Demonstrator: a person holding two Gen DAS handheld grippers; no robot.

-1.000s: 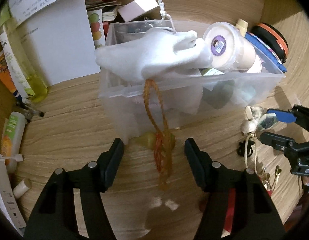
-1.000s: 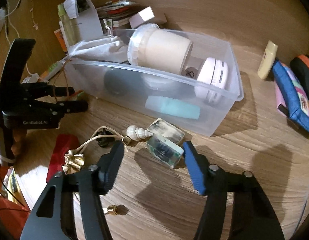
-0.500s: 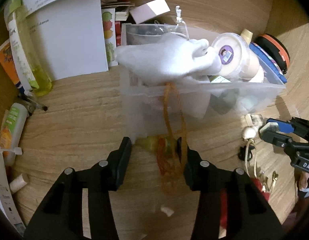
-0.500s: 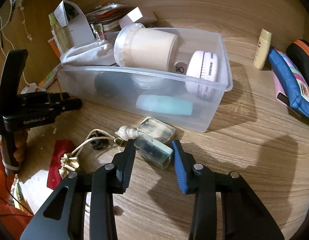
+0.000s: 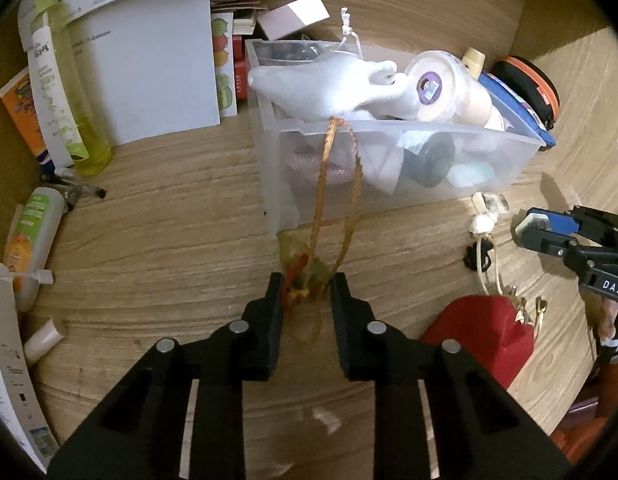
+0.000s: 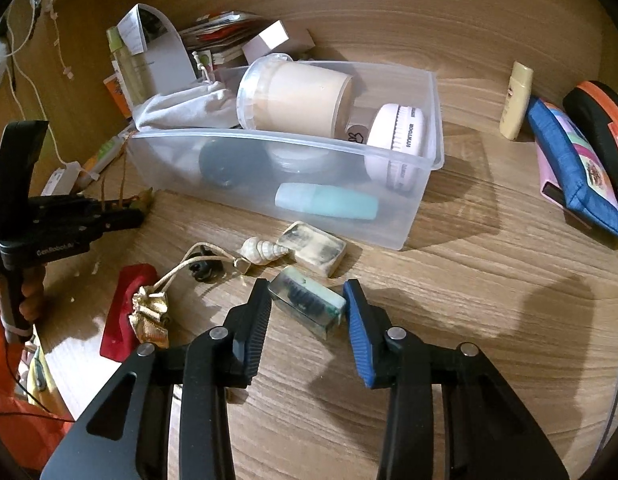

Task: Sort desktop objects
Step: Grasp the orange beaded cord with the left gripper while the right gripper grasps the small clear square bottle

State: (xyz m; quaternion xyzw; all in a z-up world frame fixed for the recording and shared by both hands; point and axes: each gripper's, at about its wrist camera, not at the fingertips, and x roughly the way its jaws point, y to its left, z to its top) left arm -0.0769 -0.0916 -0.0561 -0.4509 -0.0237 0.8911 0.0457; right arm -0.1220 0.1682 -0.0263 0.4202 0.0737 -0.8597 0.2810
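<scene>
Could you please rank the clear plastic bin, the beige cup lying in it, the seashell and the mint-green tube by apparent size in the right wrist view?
1. clear plastic bin, largest by far
2. beige cup
3. mint-green tube
4. seashell, smallest, though it lies nearer the camera than the others

The desk (image 6: 469, 300) shows light brown wood grain. The bin (image 6: 413, 216) is clear, frosted plastic, holding a cream tub (image 6: 305, 98), a white cloth pouch (image 5: 333, 88), a mint-green tube (image 6: 327, 201) and a pale pink round case (image 6: 401, 136). An orange-gold braided cord (image 5: 321, 184) hangs over its rim. The resin block (image 6: 307, 306) is translucent with dark and green inclusions. The right tool (image 6: 307, 312) has one black finger and one blue. Toward the desk's left edge lies a red card (image 6: 123, 312).
</scene>
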